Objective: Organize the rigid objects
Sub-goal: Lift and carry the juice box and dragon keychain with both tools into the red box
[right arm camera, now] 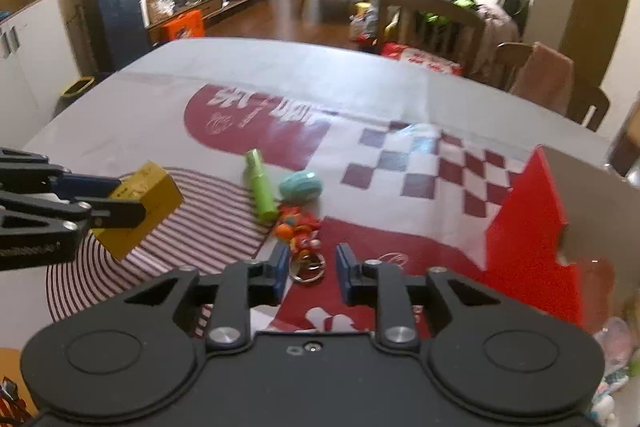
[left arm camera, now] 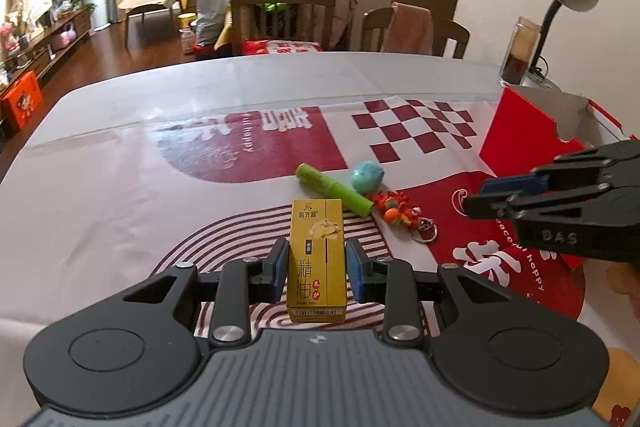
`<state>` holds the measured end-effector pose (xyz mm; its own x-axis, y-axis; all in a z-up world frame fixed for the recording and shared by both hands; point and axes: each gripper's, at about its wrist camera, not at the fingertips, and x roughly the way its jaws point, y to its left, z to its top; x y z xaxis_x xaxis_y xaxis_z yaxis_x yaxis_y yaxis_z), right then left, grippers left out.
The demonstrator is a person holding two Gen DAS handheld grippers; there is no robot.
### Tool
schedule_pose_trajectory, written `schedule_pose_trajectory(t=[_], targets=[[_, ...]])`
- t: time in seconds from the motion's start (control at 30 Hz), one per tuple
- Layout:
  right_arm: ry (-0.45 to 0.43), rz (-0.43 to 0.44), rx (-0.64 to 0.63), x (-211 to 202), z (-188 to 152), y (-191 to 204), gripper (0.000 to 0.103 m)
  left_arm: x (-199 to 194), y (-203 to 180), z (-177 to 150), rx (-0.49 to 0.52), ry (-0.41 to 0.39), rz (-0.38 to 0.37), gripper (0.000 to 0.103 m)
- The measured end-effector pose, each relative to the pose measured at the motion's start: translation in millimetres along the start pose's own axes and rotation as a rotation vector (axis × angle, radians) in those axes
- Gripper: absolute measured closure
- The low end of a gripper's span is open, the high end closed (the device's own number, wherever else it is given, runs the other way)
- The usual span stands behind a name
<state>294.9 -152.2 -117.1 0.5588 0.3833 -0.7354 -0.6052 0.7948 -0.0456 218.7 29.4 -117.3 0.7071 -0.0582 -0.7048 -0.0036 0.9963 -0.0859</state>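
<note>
Living-room desk [left arm camera: 120, 187] under a red-and-white printed cover. My left gripper [left arm camera: 317, 269] has its fingers clamped on the yellow box [left arm camera: 317, 259], lifted clear of the desk. My right gripper [right arm camera: 309, 273] is clenched on nothing, with the keychain [right arm camera: 300, 233] lying beyond its tips. The green tube [left arm camera: 334, 189] and teal egg [left arm camera: 366, 177] lie loose just beside the keychain, and the red carton [left arm camera: 524, 143] is off to the right.

Risks: the grip sits low on the box, so it could pivot or slip in transit; swinging toward the carton could clip the right gripper.

Text: box has Chinese characters, including 精油; cover reads "happy"; right gripper is marked "DAS".
</note>
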Motion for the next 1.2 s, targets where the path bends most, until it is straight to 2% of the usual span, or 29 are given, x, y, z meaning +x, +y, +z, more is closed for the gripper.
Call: schedule_pose_trajectory(t=[0.07, 0.13, 0.17, 0.4, 0.57, 0.67, 0.83, 1.03, 1.2], targets=[[0.012, 0.019, -0.014, 9, 1, 2, 0.063, -2, 4, -4, -0.028, 0.009, 0.006, 0.073], [0.018, 0.034, -0.019, 20, 2, 3, 0.042, -3, 7, -8, -0.041, 0.015, 0.01, 0.073], [0.015, 0.041, -0.018, 25, 2, 3, 0.041, -2, 8, -10, -0.042, 0.019, 0.014, 0.073], [0.054, 0.06, -0.054, 65, 8, -2, 0.041, 12, 9, -12, -0.042, 0.037, 0.026, 0.073], [0.073, 0.086, -0.061, 81, 10, -8, 0.047, 29, 9, -12, -0.05, 0.053, 0.032, 0.073], [0.061, 0.097, -0.086, 82, 10, -5, 0.05, 36, 11, -11, -0.059, 0.055, 0.032, 0.073], [0.047, 0.096, -0.091, 82, 10, -1, 0.065, 42, 9, -9, -0.056, 0.061, 0.032, 0.073], [0.035, 0.074, -0.093, 72, 8, 3, 0.065, 44, 8, -8, -0.061, 0.064, 0.036, 0.073], [-0.009, 0.063, -0.064, 41, 11, 3, 0.065, 31, 7, -7, -0.08, 0.049, 0.026, 0.073]])
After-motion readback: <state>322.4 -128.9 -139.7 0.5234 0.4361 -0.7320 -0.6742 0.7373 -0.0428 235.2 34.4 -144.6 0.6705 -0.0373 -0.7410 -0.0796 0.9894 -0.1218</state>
